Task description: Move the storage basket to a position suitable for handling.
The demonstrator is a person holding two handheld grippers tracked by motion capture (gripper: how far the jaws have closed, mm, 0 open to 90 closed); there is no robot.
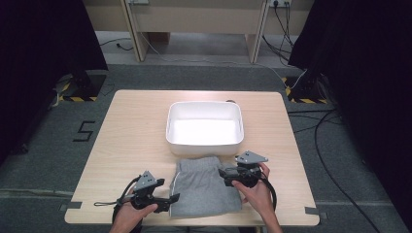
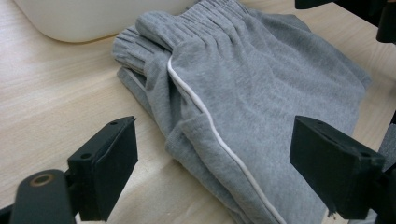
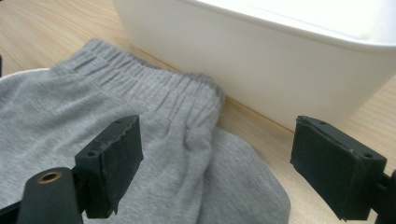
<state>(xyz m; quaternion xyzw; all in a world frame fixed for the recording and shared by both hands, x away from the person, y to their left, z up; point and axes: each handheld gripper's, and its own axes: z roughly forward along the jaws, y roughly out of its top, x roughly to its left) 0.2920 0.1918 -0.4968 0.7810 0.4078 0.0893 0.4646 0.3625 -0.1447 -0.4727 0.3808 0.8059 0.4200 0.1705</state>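
So the grey shorts (image 1: 205,186) are folded into a neat square on the table (image 1: 131,131), lying just in front of the white tub (image 1: 204,124) with the waistband right by its near wall. The folding looks basically done to me. The tub has nothing in it, so what's left is picking the bundle up and dropping it in. My left gripper (image 1: 171,201) sits at the shorts' left edge, jaws apart, nothing between them. My right gripper (image 1: 223,175) hovers over the waistband corner, jaws wide too, not pinching anything yet.
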